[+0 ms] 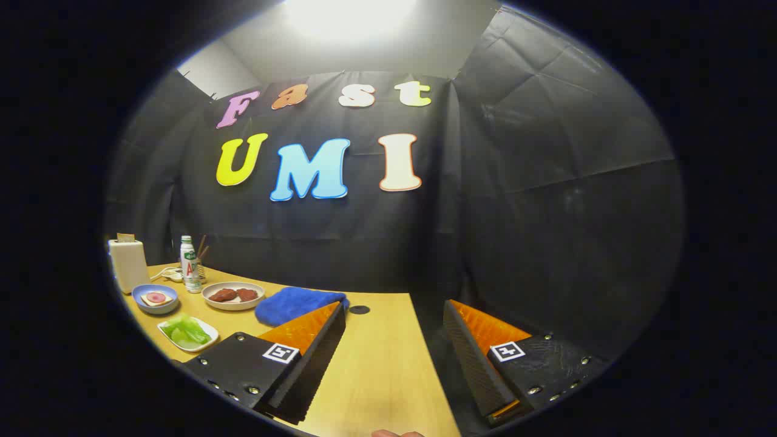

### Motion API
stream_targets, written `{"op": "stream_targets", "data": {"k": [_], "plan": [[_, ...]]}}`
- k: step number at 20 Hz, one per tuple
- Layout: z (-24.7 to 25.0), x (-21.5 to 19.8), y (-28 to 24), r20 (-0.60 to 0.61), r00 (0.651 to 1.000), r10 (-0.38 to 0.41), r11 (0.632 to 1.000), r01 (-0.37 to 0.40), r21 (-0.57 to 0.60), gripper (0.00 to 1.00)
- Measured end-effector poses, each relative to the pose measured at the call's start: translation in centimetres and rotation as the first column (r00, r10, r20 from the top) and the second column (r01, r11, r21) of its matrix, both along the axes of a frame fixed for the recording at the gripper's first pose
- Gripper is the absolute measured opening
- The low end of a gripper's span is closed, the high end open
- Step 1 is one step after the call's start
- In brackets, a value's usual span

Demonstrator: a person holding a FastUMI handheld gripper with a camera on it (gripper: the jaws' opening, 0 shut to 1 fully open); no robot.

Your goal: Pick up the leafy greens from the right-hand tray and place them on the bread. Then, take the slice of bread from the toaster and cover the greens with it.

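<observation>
My gripper (394, 312) hangs open above the right end of the wooden table (382, 358), nothing between its fingers. Far off to the left of the fingers, a small white tray (209, 332) holds the leafy greens (185, 329). Behind it a blue bowl (141, 294) carries a slice of bread (155, 298) with a pink round of meat on top. A white toaster (128, 264) stands at the far left corner with a slice of bread (126, 237) sticking out of its slot.
A pale plate (233, 303) with two dark patties sits mid-table, a folded blue cloth (295, 303) just beyond my left finger. A white bottle (189, 264) and a cable stand near the toaster. The table's right edge runs between my fingers. A fingertip shows near me.
</observation>
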State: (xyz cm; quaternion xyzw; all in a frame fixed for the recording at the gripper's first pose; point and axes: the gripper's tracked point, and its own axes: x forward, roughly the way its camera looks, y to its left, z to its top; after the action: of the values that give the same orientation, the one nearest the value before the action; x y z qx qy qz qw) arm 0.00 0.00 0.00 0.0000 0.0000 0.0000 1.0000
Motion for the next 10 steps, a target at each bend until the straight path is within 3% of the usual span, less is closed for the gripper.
{"op": "stream_targets", "data": {"k": [3,10], "plan": [[2.1,-1.1,5.7,0.016,0.997,0.081,0.996,-0.081,-0.026,0.99],[3.2,-3.3,14.7,0.008,0.984,0.176,0.984,-0.176,-0.025,0.99]]}}
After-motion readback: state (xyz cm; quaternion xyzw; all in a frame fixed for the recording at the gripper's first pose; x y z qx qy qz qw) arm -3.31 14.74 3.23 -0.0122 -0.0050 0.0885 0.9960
